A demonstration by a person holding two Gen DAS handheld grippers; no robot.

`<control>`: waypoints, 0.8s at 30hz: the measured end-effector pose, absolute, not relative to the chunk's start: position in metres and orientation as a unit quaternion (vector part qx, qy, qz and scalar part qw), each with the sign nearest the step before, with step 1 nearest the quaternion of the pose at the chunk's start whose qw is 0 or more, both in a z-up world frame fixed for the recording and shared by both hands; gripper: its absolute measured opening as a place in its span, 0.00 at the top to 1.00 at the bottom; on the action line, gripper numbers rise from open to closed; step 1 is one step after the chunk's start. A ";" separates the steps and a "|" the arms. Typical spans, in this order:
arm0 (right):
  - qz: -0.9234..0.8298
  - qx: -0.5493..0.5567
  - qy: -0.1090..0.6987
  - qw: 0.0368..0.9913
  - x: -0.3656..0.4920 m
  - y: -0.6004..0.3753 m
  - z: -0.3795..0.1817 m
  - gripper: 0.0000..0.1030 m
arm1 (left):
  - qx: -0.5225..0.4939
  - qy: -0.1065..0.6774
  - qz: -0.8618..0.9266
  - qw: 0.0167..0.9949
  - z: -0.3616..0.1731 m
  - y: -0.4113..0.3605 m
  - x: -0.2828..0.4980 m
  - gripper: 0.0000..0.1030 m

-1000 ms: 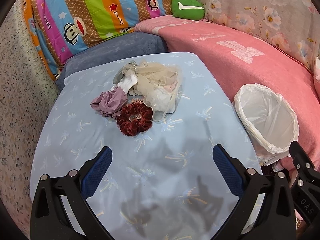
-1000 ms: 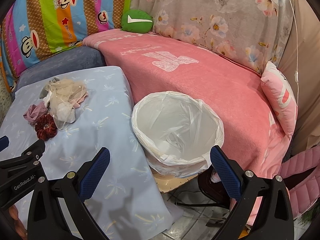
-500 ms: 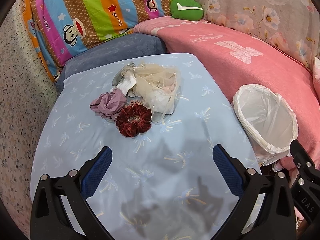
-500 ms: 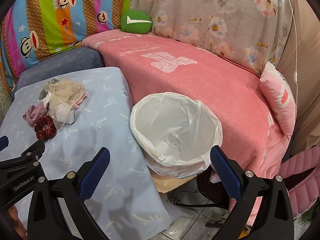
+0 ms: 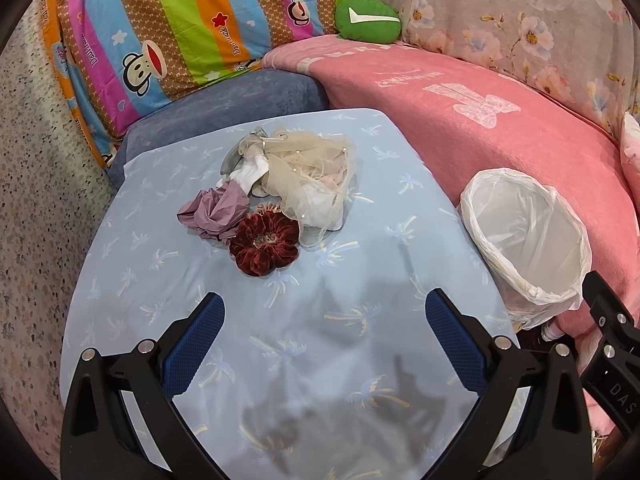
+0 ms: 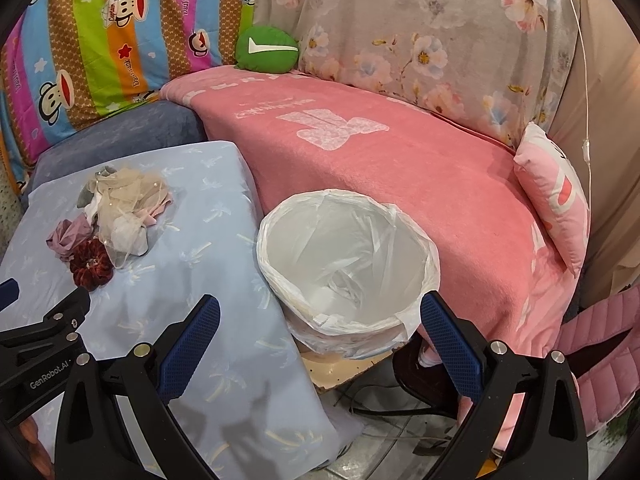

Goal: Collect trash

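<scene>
— Looking at the heap first: a dark red velvet scrunchie, a crumpled mauve scrap touching it, and a bundle of cream tulle and white cloth just behind. All of it lies on the blue palm-print cloth, ahead of the left gripper and slightly to its left. So how far along are we?

— Not begun, I'd judge. Nothing is lifted, and both tools are released: the left gripper's blue pads stand wide apart over bare cloth, and the right gripper gapes empty too.

— And the bin?

— The white-lined waste bin sits directly ahead of the right gripper, between its pads, off the cloth's edge beside the pink blanket. I see only crumpled liner inside, no trash.

— So everything is left to do?

— Every piece, as far as I can see.
</scene>
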State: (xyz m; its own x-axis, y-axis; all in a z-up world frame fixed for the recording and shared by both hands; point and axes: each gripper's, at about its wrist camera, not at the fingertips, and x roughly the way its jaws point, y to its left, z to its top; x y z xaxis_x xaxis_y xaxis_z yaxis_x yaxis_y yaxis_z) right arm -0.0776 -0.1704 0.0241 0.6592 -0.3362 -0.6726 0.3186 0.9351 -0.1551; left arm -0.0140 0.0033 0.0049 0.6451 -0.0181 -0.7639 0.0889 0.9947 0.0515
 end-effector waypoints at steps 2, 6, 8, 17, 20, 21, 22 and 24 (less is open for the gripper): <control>-0.179 -0.010 0.372 0.911 -0.078 -0.171 0.024 0.06 | 0.043 0.418 -0.032 0.907 0.005 0.003 -0.015 0.07; -0.181 -0.010 0.371 0.911 -0.080 -0.169 0.026 0.06 | 0.044 0.416 -0.034 0.908 0.005 0.003 -0.016 0.07; -0.182 -0.010 0.370 0.911 -0.080 -0.169 0.027 0.06 | 0.045 0.414 -0.036 0.908 0.004 0.003 -0.017 0.07; -0.183 -0.012 0.371 0.911 -0.081 -0.170 0.028 0.06 | 0.043 0.415 -0.042 0.908 0.003 0.003 -0.016 0.07; -0.183 -0.013 0.371 0.910 -0.080 -0.169 0.028 0.06 | 0.044 0.415 -0.043 0.908 0.002 0.003 -0.016 0.07; -0.183 -0.013 0.370 0.911 -0.080 -0.169 0.028 0.06 | 0.044 0.415 -0.042 0.908 0.003 0.003 -0.016 0.07; -0.183 -0.013 0.370 0.911 -0.080 -0.169 0.028 0.06 | 0.044 0.414 -0.042 0.908 0.003 0.003 -0.016 0.07; -0.184 -0.012 0.370 0.911 -0.078 -0.167 0.028 0.06 | 0.042 0.415 -0.044 0.908 0.001 0.004 -0.014 0.07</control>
State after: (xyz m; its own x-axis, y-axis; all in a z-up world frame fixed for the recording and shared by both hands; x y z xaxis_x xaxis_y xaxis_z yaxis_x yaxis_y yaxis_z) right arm -0.0783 -0.1672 0.0281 0.6594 -0.3431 -0.6689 0.3254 0.9324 -0.1575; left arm -0.0144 0.0037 0.0015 0.6508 -0.0455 -0.7579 0.1157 0.9925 0.0398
